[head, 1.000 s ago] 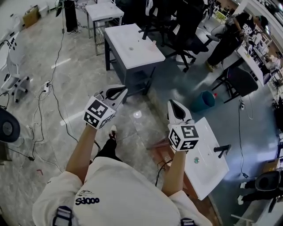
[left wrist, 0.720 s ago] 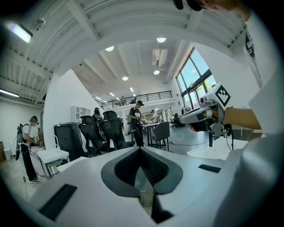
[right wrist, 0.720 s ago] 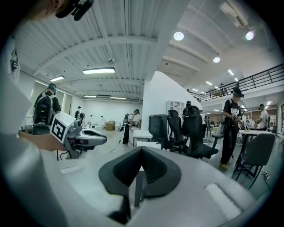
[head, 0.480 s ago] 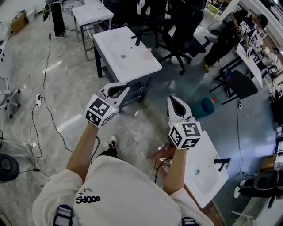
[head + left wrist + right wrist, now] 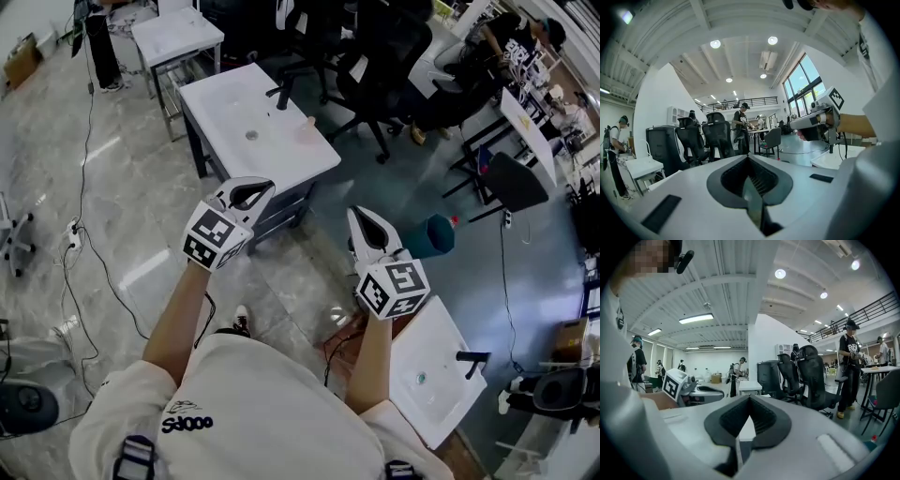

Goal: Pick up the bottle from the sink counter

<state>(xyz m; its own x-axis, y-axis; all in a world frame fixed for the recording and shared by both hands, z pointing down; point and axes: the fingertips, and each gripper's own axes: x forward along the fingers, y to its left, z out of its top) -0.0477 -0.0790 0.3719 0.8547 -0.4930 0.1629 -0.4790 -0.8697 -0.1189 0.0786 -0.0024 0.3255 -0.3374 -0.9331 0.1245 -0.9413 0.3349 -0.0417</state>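
Observation:
A white sink counter (image 5: 225,108) with a black faucet (image 5: 279,94) stands ahead of me in the head view. A small pale bottle (image 5: 307,128) stands near its right edge. My left gripper (image 5: 263,187) is held out in front of me, short of the counter's near edge, jaws shut and empty. My right gripper (image 5: 354,213) hangs over the floor to the right of the counter, shut with nothing in it. In the left gripper view the jaws (image 5: 749,157) meet, and the right gripper (image 5: 813,125) shows beside it. The right gripper view shows its own jaws (image 5: 750,397) together.
A second white sink counter (image 5: 448,330) with a black faucet (image 5: 470,357) lies at my lower right. A teal bin (image 5: 434,234) stands on the floor to the right. Black office chairs (image 5: 375,56) crowd behind the counter. A small white table (image 5: 175,33) and floor cables (image 5: 89,225) are at left.
The sink counter with the bottle has drawn nearer and slid left and down in the head view. Both grippers keep the same pose and stay shut.

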